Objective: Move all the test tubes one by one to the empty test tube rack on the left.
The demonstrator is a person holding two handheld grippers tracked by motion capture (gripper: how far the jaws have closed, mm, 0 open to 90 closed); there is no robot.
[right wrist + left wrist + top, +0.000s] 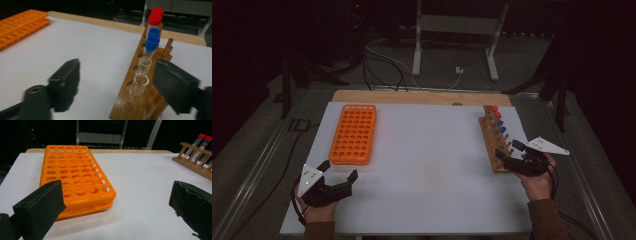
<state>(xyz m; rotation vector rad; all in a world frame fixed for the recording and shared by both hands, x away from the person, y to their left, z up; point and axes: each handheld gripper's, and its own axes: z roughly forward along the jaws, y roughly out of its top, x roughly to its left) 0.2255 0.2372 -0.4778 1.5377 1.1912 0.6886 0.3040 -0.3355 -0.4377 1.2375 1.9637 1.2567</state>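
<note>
We judge the nearest uncapped tube (139, 84) in the wooden rack (130, 100) light, slick, fragile; right gripper (117, 82) straddles it ungripped, left gripper (112, 205) gapes empty; pinch its rim gently

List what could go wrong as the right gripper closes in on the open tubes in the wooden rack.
1. The right gripper straddles the nearest uncapped tube with jaws apart and off-centre; one pad may strike the wooden rack and shove it.
2. The second uncapped tube stands close behind; it may get bumped.
3. Bare glass may slip or crack if squeezed hard.
</note>
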